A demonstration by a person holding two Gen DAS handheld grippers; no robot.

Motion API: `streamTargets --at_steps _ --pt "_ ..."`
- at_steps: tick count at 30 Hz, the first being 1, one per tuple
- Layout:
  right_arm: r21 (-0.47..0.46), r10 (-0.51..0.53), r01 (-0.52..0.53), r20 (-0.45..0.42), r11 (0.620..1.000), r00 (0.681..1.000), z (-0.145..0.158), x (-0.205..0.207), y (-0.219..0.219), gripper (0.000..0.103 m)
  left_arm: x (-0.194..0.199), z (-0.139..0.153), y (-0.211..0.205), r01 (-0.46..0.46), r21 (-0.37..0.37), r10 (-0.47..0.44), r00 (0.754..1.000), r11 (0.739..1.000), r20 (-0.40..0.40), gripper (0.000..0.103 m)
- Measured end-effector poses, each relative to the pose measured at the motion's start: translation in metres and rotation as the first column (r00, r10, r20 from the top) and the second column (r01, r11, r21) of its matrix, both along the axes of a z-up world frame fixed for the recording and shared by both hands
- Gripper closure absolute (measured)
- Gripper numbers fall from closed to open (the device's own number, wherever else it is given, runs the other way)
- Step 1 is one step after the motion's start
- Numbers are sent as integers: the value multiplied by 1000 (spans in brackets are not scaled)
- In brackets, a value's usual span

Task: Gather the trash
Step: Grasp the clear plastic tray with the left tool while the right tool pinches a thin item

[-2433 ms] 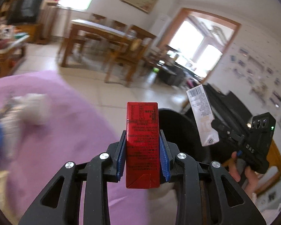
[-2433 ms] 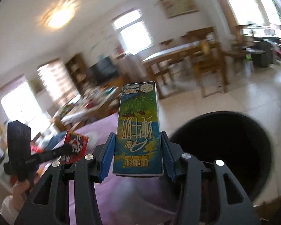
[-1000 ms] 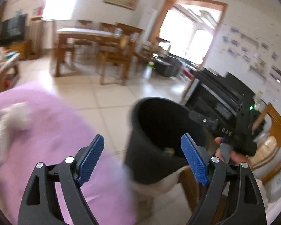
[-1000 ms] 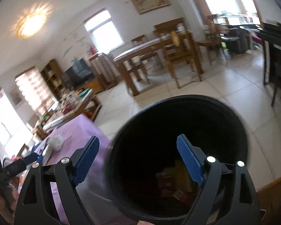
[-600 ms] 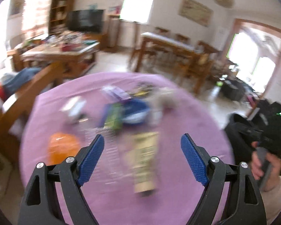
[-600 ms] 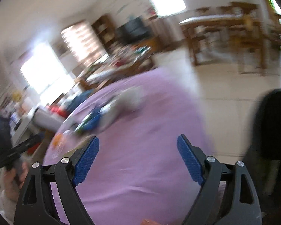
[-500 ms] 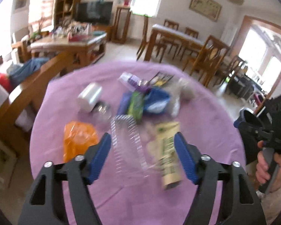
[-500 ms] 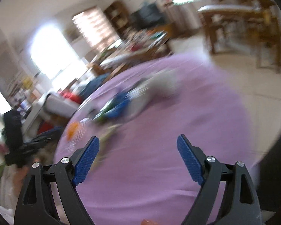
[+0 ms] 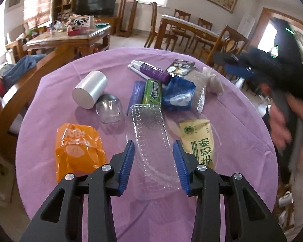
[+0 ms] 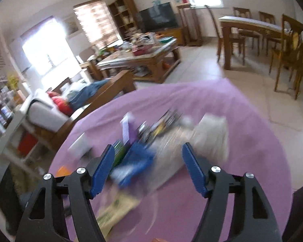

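Note:
Trash lies on a round table with a purple cloth (image 9: 242, 121). My left gripper (image 9: 153, 161) is open, its blue pads on either side of a clear plastic tray (image 9: 149, 139) without gripping it. Around it lie an orange wrapper (image 9: 77, 149), a yellow-green carton (image 9: 200, 141), a blue packet (image 9: 179, 94), a green gum pack (image 9: 153, 91), a purple tube (image 9: 153, 71), a silver cylinder (image 9: 89, 91) and a crumpled white bag (image 9: 212, 80). My right gripper (image 10: 147, 167) is open and empty above the blurred pile, near the blue packet (image 10: 139, 161) and white bag (image 10: 212, 135).
My right gripper shows blurred at the right of the left wrist view (image 9: 272, 70). A wooden chair (image 9: 20, 84) stands at the table's left. A coffee table (image 10: 143, 60) and a dining table with chairs (image 10: 258, 32) stand farther back. Tiled floor lies beyond the table's right edge.
Both grippers dropped their cartons into the black bin and opened, then swung back to the table. My left gripper's jaws have narrowed around the clear tray.

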State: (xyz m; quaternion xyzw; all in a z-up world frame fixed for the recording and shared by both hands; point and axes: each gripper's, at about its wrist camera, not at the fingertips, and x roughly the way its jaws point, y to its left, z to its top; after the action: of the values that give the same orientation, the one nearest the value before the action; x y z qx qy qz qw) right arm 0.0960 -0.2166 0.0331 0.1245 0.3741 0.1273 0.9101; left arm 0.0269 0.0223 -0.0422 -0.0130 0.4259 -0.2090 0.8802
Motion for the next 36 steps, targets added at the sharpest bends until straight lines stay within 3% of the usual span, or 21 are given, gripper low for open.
streamTargets --at_steps 2,7,9,11,13,20,29,36 --pt "-20 -17 16 -32 1000 999 -5 31 -8 48 -1 -2 1 4 -12 -4 1000 1000 6 63" --pt "45 -24 31 -162 998 987 -40 82 -17 48 -1 -4 4 17 -27 -16 1000 1000 11 63" --pt "31 -9 15 -180 999 984 -44 89 -16 58 1 -5 8 21 -30 -20 1000 999 11 63" --pt "50 13 -4 -178 999 984 -47 91 -18 84 1 -5 8 23 -33 -22 1000 999 11 63" --pt "99 45 -29 -172 995 984 -48 88 -22 94 0 -5 8 24 -39 -23 1000 999 12 63" --pt "218 80 -74 -21 973 997 -21 49 -33 102 -2 -7 11 9 -76 -8 1000 997 18 65" --pt "78 8 -29 261 997 965 61 -50 -60 102 -23 26 13 15 -147 -2 996 989 89 65" --pt "71 -137 121 324 990 936 71 -122 -138 102 -36 66 -38 135 -182 -107 982 974 156 65"
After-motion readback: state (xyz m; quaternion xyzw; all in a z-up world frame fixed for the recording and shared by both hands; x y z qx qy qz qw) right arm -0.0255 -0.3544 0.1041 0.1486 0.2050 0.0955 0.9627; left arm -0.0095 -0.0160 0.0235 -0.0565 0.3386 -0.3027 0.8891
